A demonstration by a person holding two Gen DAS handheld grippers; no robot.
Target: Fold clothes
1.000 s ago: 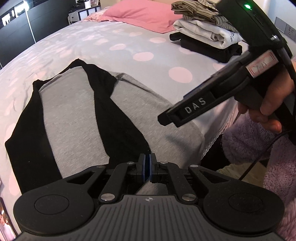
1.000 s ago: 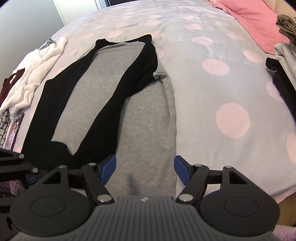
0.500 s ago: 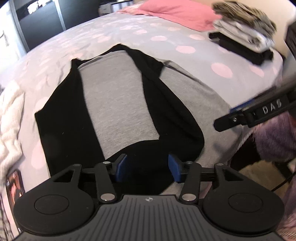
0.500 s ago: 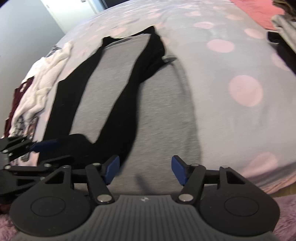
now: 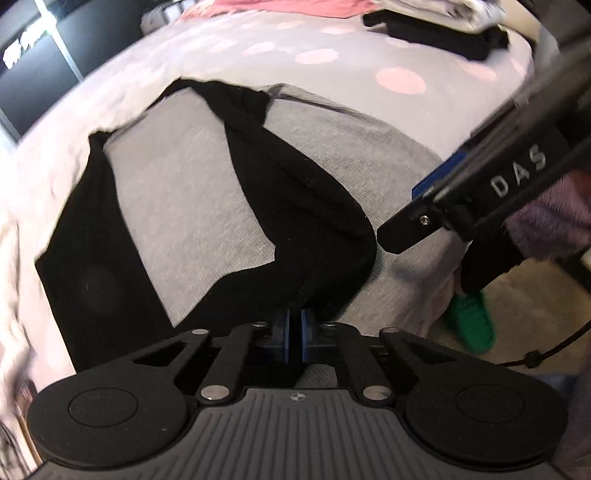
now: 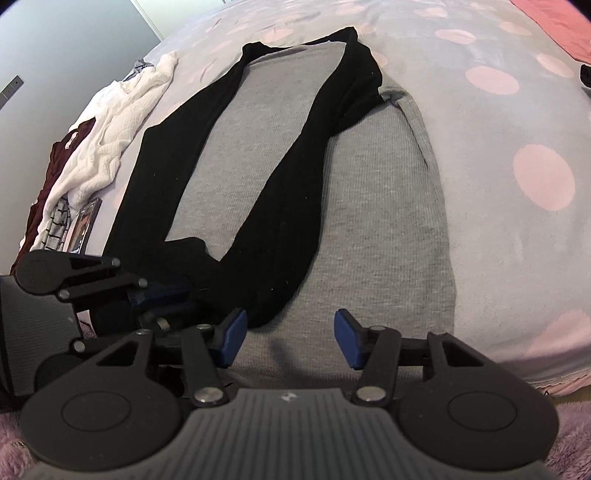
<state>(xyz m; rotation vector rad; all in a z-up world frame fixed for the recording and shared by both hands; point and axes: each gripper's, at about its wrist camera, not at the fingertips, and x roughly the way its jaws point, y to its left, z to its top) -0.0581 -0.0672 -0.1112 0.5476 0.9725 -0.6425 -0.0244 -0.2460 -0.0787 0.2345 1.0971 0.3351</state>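
A grey top with black sleeves (image 5: 192, 192) lies flat on the bed; it also shows in the right wrist view (image 6: 369, 206). Both black sleeves are folded in over the grey body. My left gripper (image 5: 294, 334) is shut on the near black hem of the garment at the bed's front edge. It appears at the lower left of the right wrist view (image 6: 162, 291). My right gripper (image 6: 290, 341) is open, its blue pads just above the grey hem. It reaches in from the right in the left wrist view (image 5: 424, 210).
A polka-dot bedspread (image 6: 498, 129) covers the bed. A stack of folded clothes (image 5: 436, 33) sits at the far right beside a pink pillow (image 5: 280, 5). A pile of white and dark clothes (image 6: 110, 122) lies at the left. A green shoe (image 5: 471, 321) is on the floor.
My left gripper opened half a second ago and has now shut on the black hem. My right gripper has stayed open and moved lower, close to the grey hem.
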